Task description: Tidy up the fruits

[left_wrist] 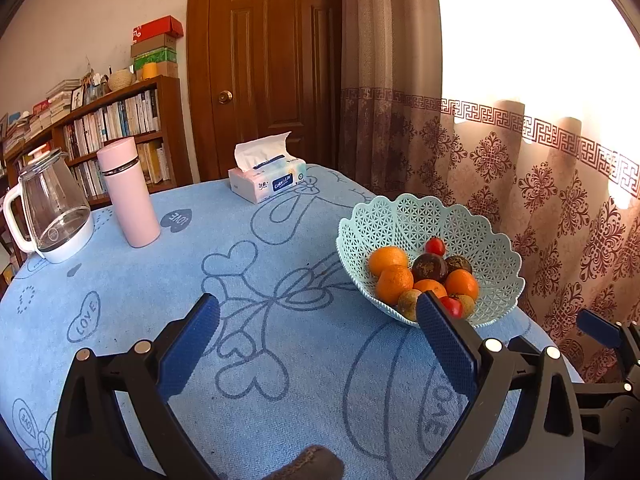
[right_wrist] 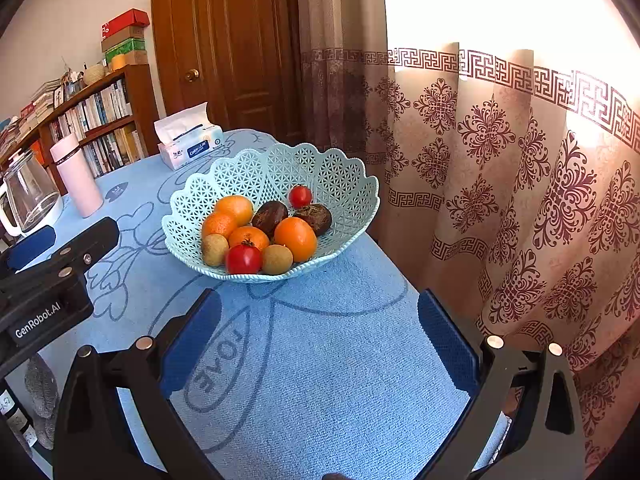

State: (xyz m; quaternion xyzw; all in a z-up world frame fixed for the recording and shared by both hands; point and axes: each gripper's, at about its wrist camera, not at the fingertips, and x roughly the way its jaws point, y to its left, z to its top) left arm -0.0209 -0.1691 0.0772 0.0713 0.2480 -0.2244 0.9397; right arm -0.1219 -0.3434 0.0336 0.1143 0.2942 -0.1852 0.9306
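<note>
A pale green lattice basket point(left_wrist: 424, 216) point(right_wrist: 304, 168) stands on the blue tablecloth near the table's right edge. It holds several oranges point(right_wrist: 295, 238), two red tomatoes point(right_wrist: 243, 259), two dark brown fruits point(right_wrist: 270, 216) and small tan fruits point(right_wrist: 277, 259). My left gripper point(left_wrist: 318, 314) is open and empty above the cloth, left of and nearer than the basket. My right gripper point(right_wrist: 320, 312) is open and empty, nearer than the basket, which sits just beyond its fingertips. The left gripper also shows at the left in the right wrist view point(right_wrist: 60, 264).
A pink flask point(left_wrist: 128, 192), a glass kettle point(left_wrist: 52, 212) and a tissue box point(left_wrist: 268, 176) stand at the table's far side. A patterned curtain point(right_wrist: 520, 180) hangs close to the right edge. A bookshelf point(left_wrist: 112, 128) and brown door point(left_wrist: 264, 60) are behind.
</note>
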